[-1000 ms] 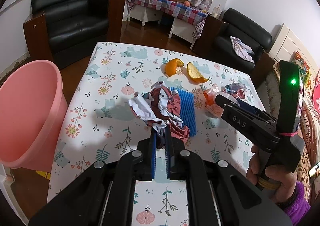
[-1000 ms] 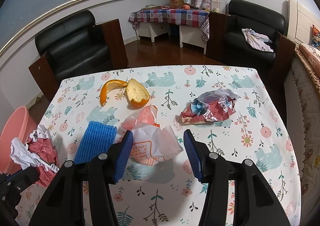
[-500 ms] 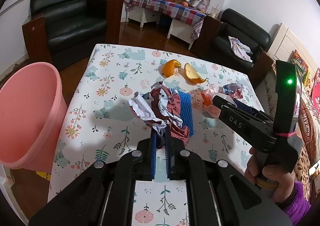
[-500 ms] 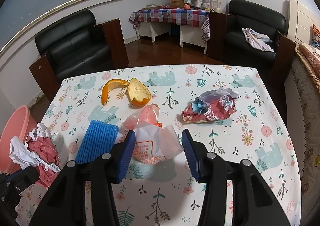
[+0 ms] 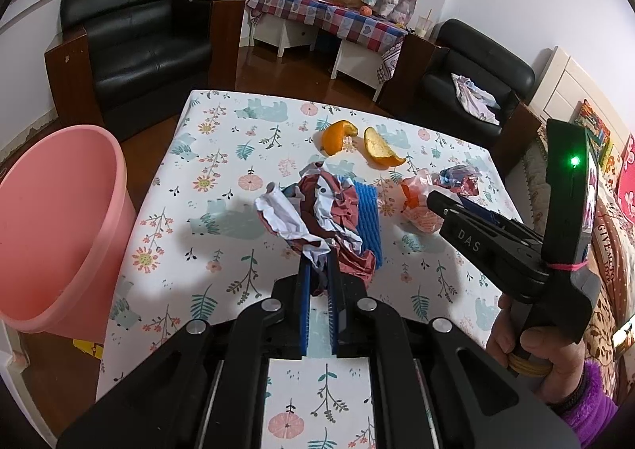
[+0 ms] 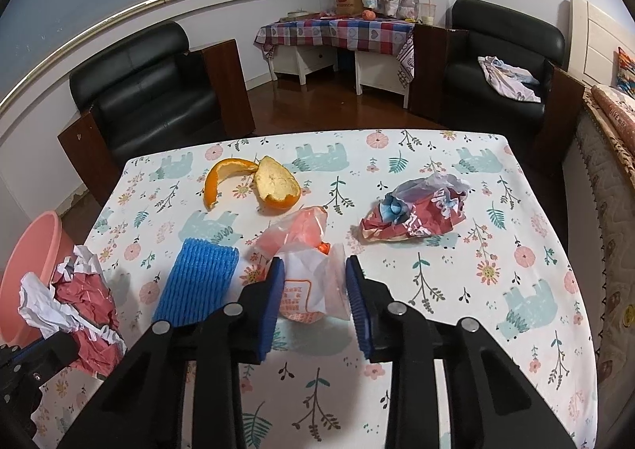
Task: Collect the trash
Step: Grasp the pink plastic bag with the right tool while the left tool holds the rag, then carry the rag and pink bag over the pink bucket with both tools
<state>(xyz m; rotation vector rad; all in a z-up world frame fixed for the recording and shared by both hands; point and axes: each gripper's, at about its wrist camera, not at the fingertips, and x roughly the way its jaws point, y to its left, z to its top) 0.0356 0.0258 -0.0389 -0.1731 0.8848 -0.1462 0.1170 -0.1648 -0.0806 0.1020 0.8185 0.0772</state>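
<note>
Trash on a flowered desk, one hand-held gripper already holding some, the other closing on more.

The desk (image 6: pixel 468 330) carries the litter, and a pink bin (image 5: pixel 51 226) stands off its left edge. The left hand-held gripper (image 5: pixel 318 278) is pinched nearly shut on a crumpled red and white paper wad (image 5: pixel 313 211), held just above the desk. A blue foam net sleeve (image 6: pixel 196 282) lies just beside that wad. The right hand-held gripper (image 6: pixel 313 290) is closing, with a white and pink plastic bag (image 6: pixel 307 274) between its blue pads, which look to touch its sides. A second crumpled red wrapper (image 6: pixel 412 212) lies to the right; two pieces of orange peel (image 6: pixel 274 189) sit farther back.
</note>
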